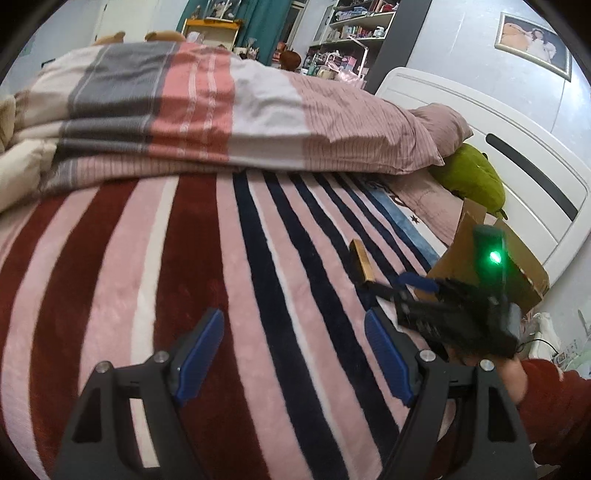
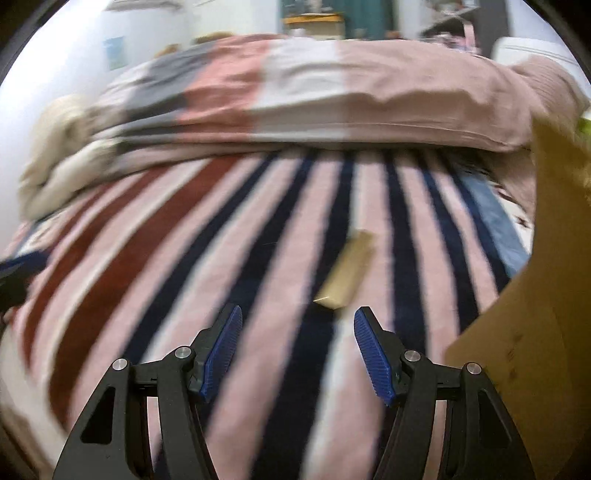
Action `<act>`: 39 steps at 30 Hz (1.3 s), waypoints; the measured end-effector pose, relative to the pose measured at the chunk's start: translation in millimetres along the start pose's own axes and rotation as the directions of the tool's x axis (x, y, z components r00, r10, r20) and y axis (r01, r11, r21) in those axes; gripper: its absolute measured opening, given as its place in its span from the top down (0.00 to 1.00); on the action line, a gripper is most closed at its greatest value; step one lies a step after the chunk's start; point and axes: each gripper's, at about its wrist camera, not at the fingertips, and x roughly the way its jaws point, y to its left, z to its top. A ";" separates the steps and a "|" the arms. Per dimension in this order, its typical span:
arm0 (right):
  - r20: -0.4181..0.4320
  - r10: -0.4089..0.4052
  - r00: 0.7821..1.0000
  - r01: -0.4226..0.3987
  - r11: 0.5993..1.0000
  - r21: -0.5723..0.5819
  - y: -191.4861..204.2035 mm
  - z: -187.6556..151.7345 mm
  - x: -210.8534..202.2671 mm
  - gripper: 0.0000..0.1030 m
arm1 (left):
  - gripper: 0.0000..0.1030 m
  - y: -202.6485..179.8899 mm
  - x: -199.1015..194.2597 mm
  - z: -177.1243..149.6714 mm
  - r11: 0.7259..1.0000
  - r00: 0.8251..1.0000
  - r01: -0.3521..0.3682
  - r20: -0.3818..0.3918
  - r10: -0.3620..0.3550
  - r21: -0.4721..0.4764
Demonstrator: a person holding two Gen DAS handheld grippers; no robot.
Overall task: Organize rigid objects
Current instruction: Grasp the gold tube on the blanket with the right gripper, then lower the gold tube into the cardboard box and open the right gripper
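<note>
A flat gold-coloured box (image 2: 345, 271) lies on the striped blanket (image 2: 258, 229), just ahead of my right gripper (image 2: 297, 354) and slightly to its right. The right gripper is open and empty; its view is blurred. In the left wrist view the same gold box (image 1: 362, 264) lies ahead to the right, with the right gripper (image 1: 406, 284) just behind it. My left gripper (image 1: 293, 360) is open and empty above the blanket. A brown cardboard box (image 1: 517, 266) stands at the right, and also shows in the right wrist view (image 2: 535, 332).
A folded striped duvet (image 1: 221, 110) is piled across the far side of the bed. A pink pillow (image 1: 439, 122) and a green plush toy (image 1: 472, 173) lie by the white headboard (image 1: 517, 155). Shelves (image 1: 351, 33) stand behind.
</note>
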 end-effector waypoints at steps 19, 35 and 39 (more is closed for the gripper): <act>-0.098 0.017 0.995 -0.023 0.998 -0.055 1.3 24.9 44.2 0.87 | 0.26 -0.4 4.4 9.2 1.000 1.000 0.026 0.007 -0.026 -0.016; 0.069 0.389 0.919 -0.351 0.884 -0.309 33.4 29.3 -152.7 0.87 | 0.35 -87.9 -10.2 62.6 0.958 0.959 0.270 0.059 -0.276 0.092; 0.123 0.367 0.922 -0.325 0.906 -0.271 -5.0 32.7 -174.8 0.87 | 0.63 -131.7 1.2 82.0 0.930 0.939 0.335 0.033 -0.343 0.151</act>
